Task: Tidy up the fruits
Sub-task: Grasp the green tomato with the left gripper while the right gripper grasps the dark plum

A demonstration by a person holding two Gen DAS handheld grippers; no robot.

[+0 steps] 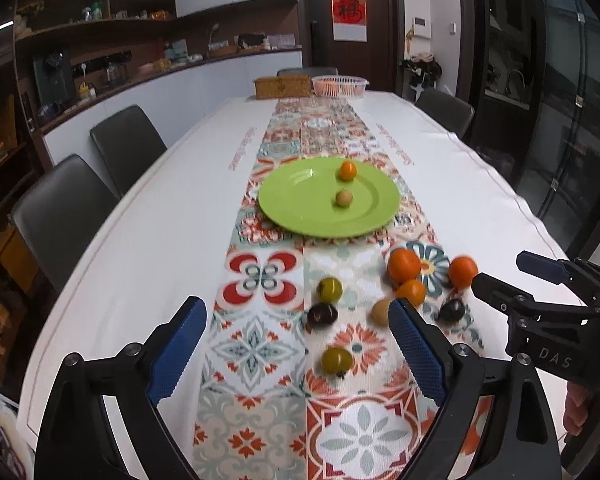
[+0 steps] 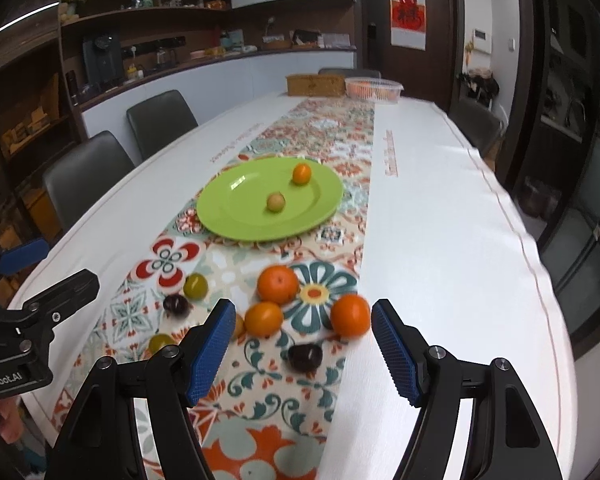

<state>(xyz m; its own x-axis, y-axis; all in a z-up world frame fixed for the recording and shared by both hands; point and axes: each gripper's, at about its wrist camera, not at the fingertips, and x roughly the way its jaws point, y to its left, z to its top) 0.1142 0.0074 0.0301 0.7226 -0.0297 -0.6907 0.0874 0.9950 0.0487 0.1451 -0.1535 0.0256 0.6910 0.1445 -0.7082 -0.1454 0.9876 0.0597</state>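
A green plate (image 1: 300,200) (image 2: 240,208) on the patterned runner holds a small orange (image 1: 347,170) (image 2: 301,173) and a tan fruit (image 1: 343,198) (image 2: 276,202). Nearer lie loose fruits: three oranges (image 1: 403,265) (image 2: 278,284), two green fruits (image 1: 329,289) (image 2: 195,286), two dark plums (image 1: 322,315) (image 2: 305,356) and a tan fruit (image 1: 381,311). My left gripper (image 1: 298,320) (image 2: 66,262) hovers open above the green fruits and one plum, holding nothing. My right gripper (image 2: 303,312) (image 1: 502,270) is open and empty over the oranges and the other plum.
A wicker box (image 1: 283,86) and a white basket (image 1: 340,85) stand at the table's far end. Grey chairs (image 1: 126,142) line the left side and another chair (image 1: 444,112) the right. A person's hand (image 1: 580,404) grips the right tool.
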